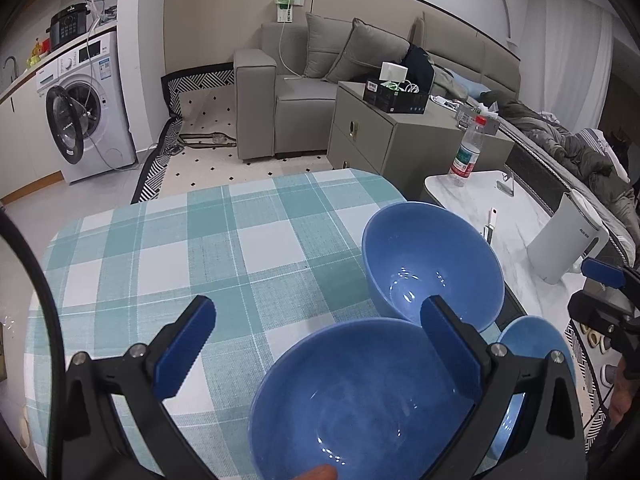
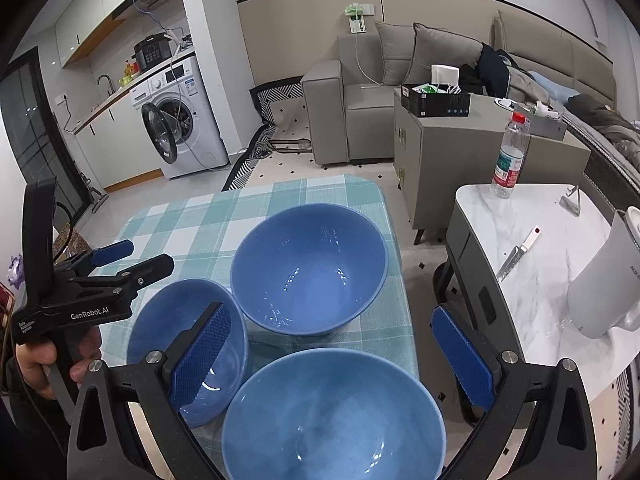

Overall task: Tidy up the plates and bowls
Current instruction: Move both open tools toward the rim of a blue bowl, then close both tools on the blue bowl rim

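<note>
Three blue bowls being seen on the checked tablecloth (image 2: 192, 220), all upright, bunched at its right end: far bowl (image 2: 308, 272), small bowl (image 2: 188, 344) to the left, near bowl (image 2: 332, 416) closest to the right wrist cam. No plates being shown in either view.

Handling (judged): glazed, prob. ceramic — stiff, fairly heavy, breakable, slick under light glare. Rim is being taken as the best hold, one finger inside the wall, one outside; a firm pinch is being called for, since a smooth wall may slide. Small bowl looks nestable into a bigger one.

Left gripper (image 1: 316, 344): fingers being held wide apart, nothing between them, hovering over a bowl at that end. Right gripper (image 2: 332, 360): also being held apart, empty, poised above the near bowl.

Alongside: marble side table (image 2: 540, 280) w/ 1 water bottle (image 2: 510, 156), 1 knife (image 2: 516, 256), 1 white kettle (image 2: 604, 280).
</note>
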Motion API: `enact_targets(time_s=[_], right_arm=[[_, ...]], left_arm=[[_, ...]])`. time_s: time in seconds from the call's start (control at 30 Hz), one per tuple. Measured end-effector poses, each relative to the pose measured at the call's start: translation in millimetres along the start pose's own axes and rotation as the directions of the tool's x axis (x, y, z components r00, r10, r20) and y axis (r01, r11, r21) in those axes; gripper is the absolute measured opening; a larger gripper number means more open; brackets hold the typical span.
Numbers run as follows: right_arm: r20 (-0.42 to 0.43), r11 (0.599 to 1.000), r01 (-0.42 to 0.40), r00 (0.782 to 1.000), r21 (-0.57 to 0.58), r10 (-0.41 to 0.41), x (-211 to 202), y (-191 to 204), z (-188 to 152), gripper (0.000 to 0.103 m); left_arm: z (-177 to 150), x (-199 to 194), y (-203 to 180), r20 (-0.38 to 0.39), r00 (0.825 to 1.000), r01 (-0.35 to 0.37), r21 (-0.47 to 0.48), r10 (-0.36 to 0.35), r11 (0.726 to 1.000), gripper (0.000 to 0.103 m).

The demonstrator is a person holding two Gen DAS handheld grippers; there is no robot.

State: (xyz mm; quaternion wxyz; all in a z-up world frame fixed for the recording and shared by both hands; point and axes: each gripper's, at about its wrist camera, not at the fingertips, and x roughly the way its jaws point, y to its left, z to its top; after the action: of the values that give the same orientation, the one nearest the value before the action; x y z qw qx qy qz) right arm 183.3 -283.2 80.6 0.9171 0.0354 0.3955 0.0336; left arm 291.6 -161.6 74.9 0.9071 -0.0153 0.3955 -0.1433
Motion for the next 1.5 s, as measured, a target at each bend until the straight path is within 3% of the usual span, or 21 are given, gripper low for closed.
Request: enact_targets(time_s=[0.93,1.07,1.13,1.2,1.33,1.5], right_arm=[[-0.093,0.999,0.031,0.995,0.018,-0.029,59.3,-15.3,20.5,0.102],[-0.107,0.999,0.031,0.994,0.023,-0.028,68.5,-17.5,23.2,0.102],[-0.112,0.999,0.032,0.993,0.024,-0.029,72.5,-18.5,24.0,0.102],[-0.116,0.999,0.030,0.993,0.028,-0.027,75.5,-20.0,23.9,0.102],[-0.126,0.999,0.033,0.992,0.031,-0.028,82.7,-23.1,25.0,0.101],[-0.154,0.999,0.031,0.988,0.043,-0.024,95.0,-27.9,25.4,0.090]], left_arm=[[24.4,62.9,2.0,-0.125,0.991,0.055,-0.015,-0.056,0.998,0.101],[26.8,71.0,0.8,-0.150,0.986,0.074,-0.012,-0.075,0.997,0.091],[27.5,75.4,0.4,-0.163,0.984,0.074,-0.014,-0.075,0.997,0.090],[27.9,79.9,0.2,-0.176,0.981,0.084,-0.013,-0.085,0.996,0.080],[27.7,88.2,0.0,-0.206,0.970,0.121,-0.033,-0.126,0.992,0.072],[28.4,94.0,-3.5,-0.227,0.964,0.138,-0.028,-0.141,0.990,0.063]])
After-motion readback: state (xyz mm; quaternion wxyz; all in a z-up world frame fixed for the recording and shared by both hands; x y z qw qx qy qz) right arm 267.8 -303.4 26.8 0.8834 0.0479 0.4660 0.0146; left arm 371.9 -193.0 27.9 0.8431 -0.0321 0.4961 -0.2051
